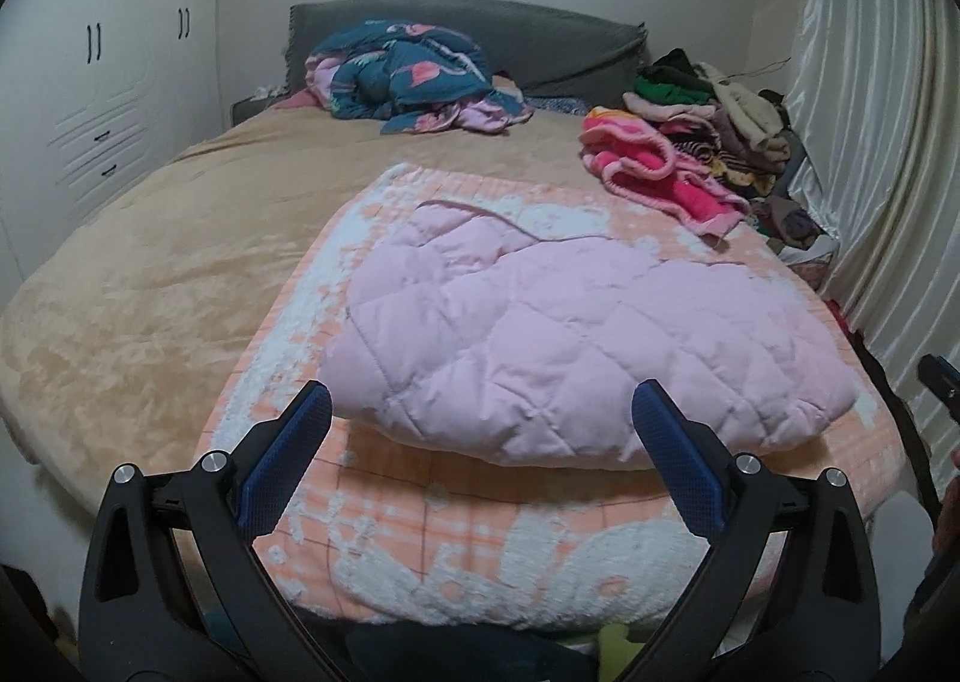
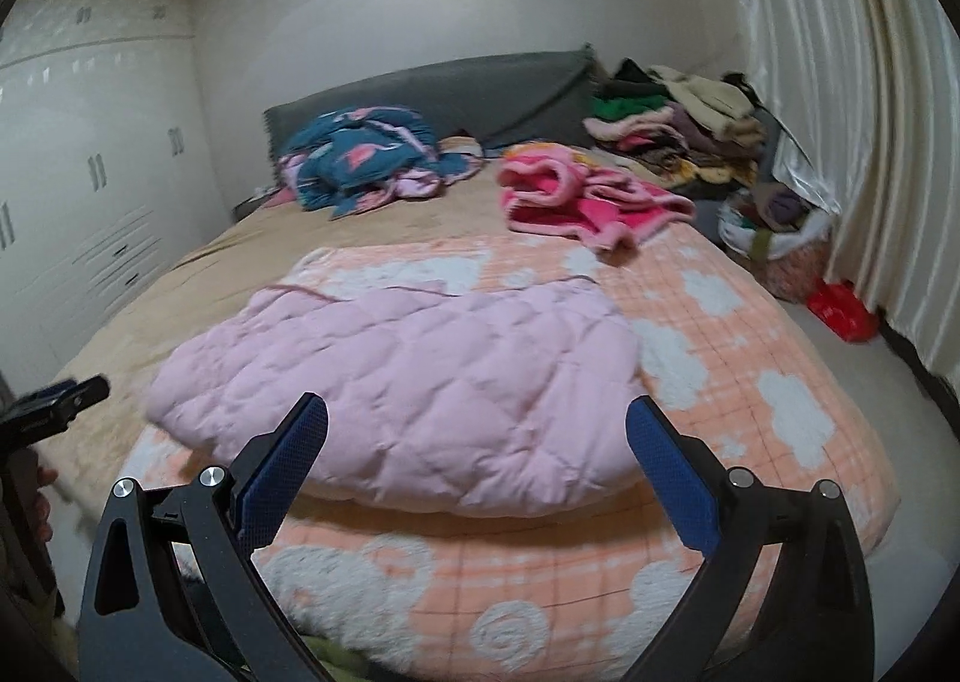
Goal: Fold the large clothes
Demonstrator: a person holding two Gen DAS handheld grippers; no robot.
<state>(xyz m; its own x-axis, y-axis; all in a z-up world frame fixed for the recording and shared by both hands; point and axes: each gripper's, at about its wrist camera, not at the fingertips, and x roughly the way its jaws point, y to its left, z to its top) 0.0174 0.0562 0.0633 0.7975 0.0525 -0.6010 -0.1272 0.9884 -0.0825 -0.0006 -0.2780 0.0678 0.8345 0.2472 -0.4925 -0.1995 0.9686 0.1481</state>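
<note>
Your left gripper (image 1: 481, 412) stands with its jaws spread wide and nothing between the blue textured pads (image 1: 675, 460); your right gripper (image 2: 477, 421) is likewise spread and empty. Both hang clear above the near edge of the folded pale-pink quilted padded garment (image 1: 540, 334), which I take as the reference for all that follows.

The garment lies in a thick, rounded bundle, diamond-stitched and puffy, its doubled edge facing you. It rests squarely on the peach-and-white checked fleece blanket with cloud shapes (image 1: 456, 538), which appears to serve as a clean working surface over the tan plush bedspread (image 1: 156, 262). In my judgement the fold on this piece is finished, or nearly so, which would account for both grippers standing free of it.

Beyond the garment to the right lies a crumpled bright-pink fleece item with pale trim (image 1: 654, 166), unfolded and probably next in line. Further right of that is a heap of mixed dark and cream clothes (image 1: 708, 106) against the shiny cream curtain (image 1: 870, 142). Far beyond the garment, by the grey headboard (image 1: 540, 40), sits a bunched teal flamingo-print cover (image 1: 408, 76).
</note>
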